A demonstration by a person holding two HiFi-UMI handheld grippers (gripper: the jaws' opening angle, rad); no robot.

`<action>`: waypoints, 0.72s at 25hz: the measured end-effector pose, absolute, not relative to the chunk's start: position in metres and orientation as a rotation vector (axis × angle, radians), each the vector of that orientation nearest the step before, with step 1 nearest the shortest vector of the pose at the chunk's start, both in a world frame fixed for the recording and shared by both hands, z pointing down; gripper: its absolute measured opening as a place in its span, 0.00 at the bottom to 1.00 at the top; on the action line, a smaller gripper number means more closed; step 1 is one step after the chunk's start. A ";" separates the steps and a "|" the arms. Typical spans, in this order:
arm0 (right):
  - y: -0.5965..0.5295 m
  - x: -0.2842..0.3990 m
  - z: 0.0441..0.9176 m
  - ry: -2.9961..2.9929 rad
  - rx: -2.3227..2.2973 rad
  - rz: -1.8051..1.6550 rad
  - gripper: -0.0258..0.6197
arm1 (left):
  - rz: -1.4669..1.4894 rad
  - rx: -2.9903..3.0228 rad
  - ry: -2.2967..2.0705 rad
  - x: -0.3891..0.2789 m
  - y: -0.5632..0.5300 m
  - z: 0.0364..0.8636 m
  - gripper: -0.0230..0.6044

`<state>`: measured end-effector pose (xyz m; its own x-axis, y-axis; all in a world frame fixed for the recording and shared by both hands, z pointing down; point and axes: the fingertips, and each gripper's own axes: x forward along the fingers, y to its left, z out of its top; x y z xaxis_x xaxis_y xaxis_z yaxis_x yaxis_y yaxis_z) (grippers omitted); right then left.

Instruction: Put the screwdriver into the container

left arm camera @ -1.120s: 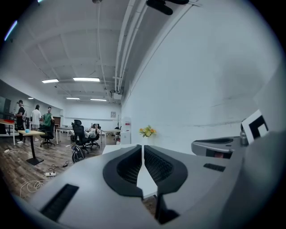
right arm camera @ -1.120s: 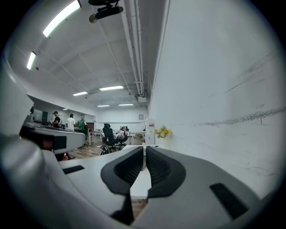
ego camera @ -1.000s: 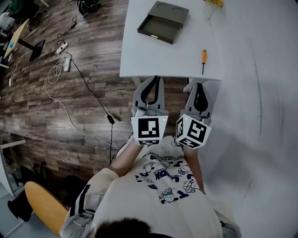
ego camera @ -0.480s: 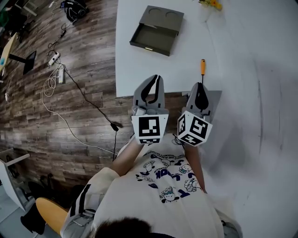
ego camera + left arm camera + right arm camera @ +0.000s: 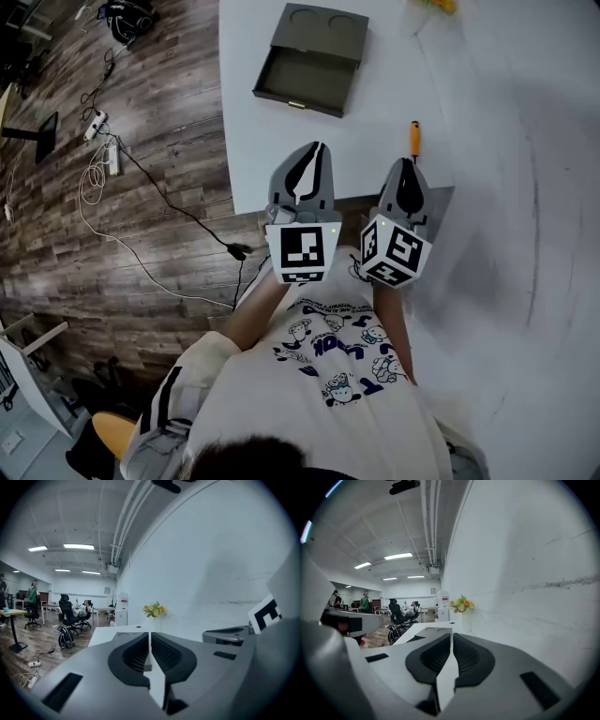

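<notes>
An orange-handled screwdriver [image 5: 413, 141] lies on the white table [image 5: 253, 141] near its front right corner, shaft pointing towards me. The dark grey container [image 5: 314, 58], an open tray with two round hollows, sits further back on the table; it also shows low in the left gripper view [image 5: 123, 633] and the right gripper view [image 5: 433, 631]. My right gripper [image 5: 409, 165] is shut and empty, its tip just short of the screwdriver's shaft. My left gripper [image 5: 314, 148] is shut and empty over the table's front edge. The jaws hide the screwdriver in both gripper views.
A vase of yellow flowers [image 5: 433, 6] stands at the table's back right, against the white wall [image 5: 525, 141]. Cables and a power strip [image 5: 101, 157] lie on the wooden floor at left. Office chairs [image 5: 70, 616] and people are far off in the room.
Both grippers have moved forward from in front of the table to over its front edge. The right gripper's tip has come close to the screwdriver. Both jaws stayed shut.
</notes>
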<state>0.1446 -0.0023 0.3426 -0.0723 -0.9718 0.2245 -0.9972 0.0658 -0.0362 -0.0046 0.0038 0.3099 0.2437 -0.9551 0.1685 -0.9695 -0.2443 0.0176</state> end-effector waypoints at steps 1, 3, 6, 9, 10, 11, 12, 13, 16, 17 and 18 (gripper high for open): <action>-0.004 0.145 0.345 -2.174 2.042 0.281 0.10 | 0.192 2.382 -1.843 -0.005 0.001 0.312 0.08; -0.008 0.147 0.350 -2.148 2.048 0.295 0.10 | 0.207 2.378 -1.824 -0.005 -0.004 0.318 0.08; -0.015 0.152 0.355 -2.106 2.058 0.317 0.10 | 0.228 2.365 -1.797 -0.006 -0.013 0.324 0.08; -0.021 0.160 0.360 -2.065 2.068 0.336 0.10 | 0.247 2.360 -1.769 -0.003 -0.021 0.329 0.07; -0.023 0.163 0.363 -2.052 2.069 0.341 0.10 | 0.254 2.359 -1.762 -0.002 -0.024 0.331 0.07; -0.027 0.167 0.366 -2.039 2.070 0.346 0.10 | 0.261 2.357 -1.756 -0.001 -0.027 0.333 0.07; -0.030 0.170 0.369 -2.027 2.070 0.351 0.10 | 0.269 2.355 -1.752 0.000 -0.030 0.335 0.07; -0.033 0.174 0.372 -2.016 2.067 0.357 0.10 | 0.278 2.352 -1.748 0.001 -0.033 0.338 0.07; -0.043 0.185 0.389 -1.985 2.050 0.383 0.10 | 0.309 2.337 -1.740 0.006 -0.044 0.350 0.07; -0.047 0.189 0.395 -1.973 2.043 0.391 0.10 | 0.321 2.329 -1.738 0.009 -0.047 0.355 0.07; -0.051 0.193 0.400 -1.960 2.036 0.400 0.10 | 0.332 2.322 -1.734 0.012 -0.051 0.359 0.07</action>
